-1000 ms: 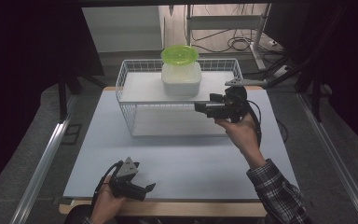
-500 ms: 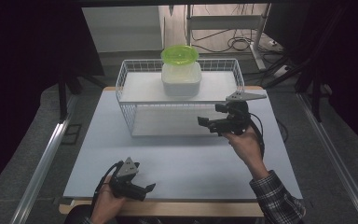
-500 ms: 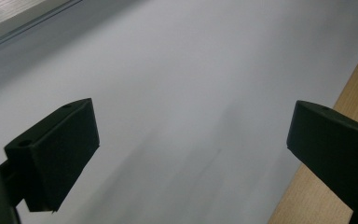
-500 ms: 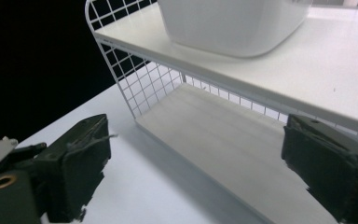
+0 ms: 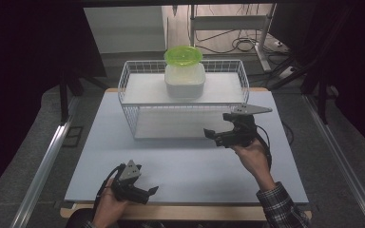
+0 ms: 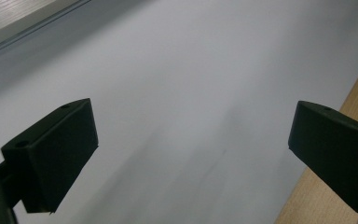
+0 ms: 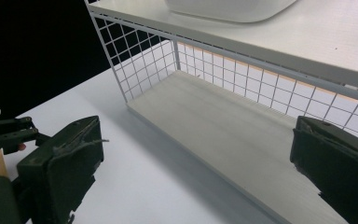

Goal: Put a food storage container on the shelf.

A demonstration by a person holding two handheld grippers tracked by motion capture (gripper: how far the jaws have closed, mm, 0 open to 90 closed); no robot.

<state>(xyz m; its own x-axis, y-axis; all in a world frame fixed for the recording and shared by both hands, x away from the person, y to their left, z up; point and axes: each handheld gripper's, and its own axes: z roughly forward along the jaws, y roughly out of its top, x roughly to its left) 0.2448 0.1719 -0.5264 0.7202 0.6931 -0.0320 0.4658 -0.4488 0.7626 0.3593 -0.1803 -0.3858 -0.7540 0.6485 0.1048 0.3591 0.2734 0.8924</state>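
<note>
Counter [image 5: 185,161] came first as the biggest thing, a pale grey-blue sheet over a wooden top whose edge showed along the near side. Toward its far half stood a white wire rack [image 5: 183,102] with mesh walls and two levels, a white shelf on top and a pale board at the bottom. On the top shelf, near the middle, sat a white tub [image 5: 185,80], and on the tub rested a bright green bowl [image 5: 183,55], touching its top. In the right gripper view the wire rack [image 7: 223,70] stood close ahead, with the underside of the tub [image 7: 233,7] just showing on the upper shelf and the bottom board bare.

The right gripper [image 5: 221,137] was held above the counter just in front of the rack's right end, well apart from the tub and the bowl. Its fingers [image 7: 60,163] had just been opening and stood spread wide with nothing between them, pointing toward the lower level of the rack. The hand behind it wore a checked sleeve [image 5: 280,206].

The left gripper [image 5: 147,192] lay low at the near edge of the counter, well apart from the rack. Its fingers [image 6: 56,154] were spread too, with bare counter [image 6: 191,93] between them
</note>
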